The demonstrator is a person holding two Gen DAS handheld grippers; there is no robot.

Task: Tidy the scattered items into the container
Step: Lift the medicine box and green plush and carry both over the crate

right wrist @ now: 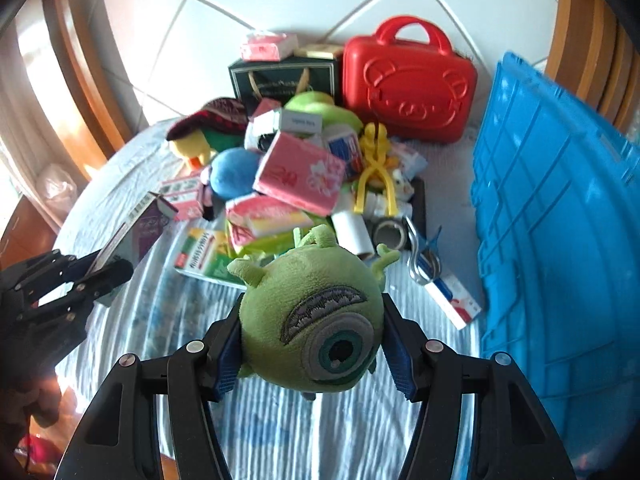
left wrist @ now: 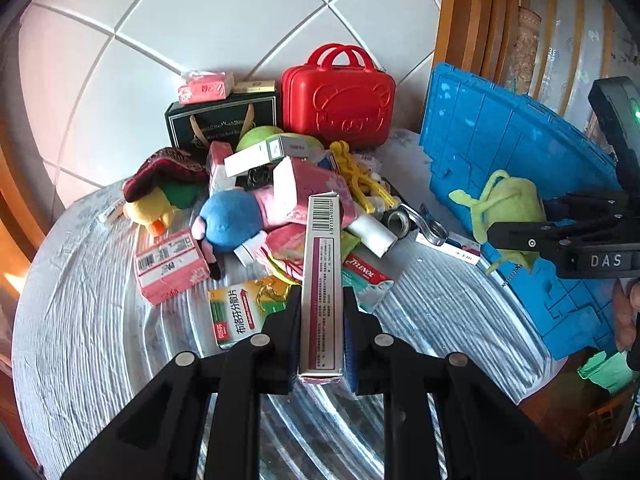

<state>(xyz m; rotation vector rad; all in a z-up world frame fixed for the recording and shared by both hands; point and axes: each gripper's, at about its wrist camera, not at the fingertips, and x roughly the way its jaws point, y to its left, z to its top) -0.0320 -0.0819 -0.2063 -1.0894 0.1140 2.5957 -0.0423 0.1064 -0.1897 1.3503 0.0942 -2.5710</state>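
A home, by the look of it: a cloth-covered round worktop (left wrist: 100,320) on white floor tiles (left wrist: 200,20), wooden furniture (left wrist: 472,20) around (plush toys and medicine boxes heaped on top).

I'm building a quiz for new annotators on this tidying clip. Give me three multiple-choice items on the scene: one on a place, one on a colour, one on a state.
1. Where is the blue crate in the right wrist view?
A. right of the pile
B. left of the pile
C. under the pile

2. What colour is the handled case?
A. yellow
B. red
C. black

3. What is the right gripper doing?
A. hanging open and empty
B. clamping a green one-eyed plush
C. clamping a roll of tape

Key: 1 A, the crate fills that view's right edge; 2 B, its shell and handles are red; 3 B, both pads press the plush's sides, while the left gripper grips a slim carton.
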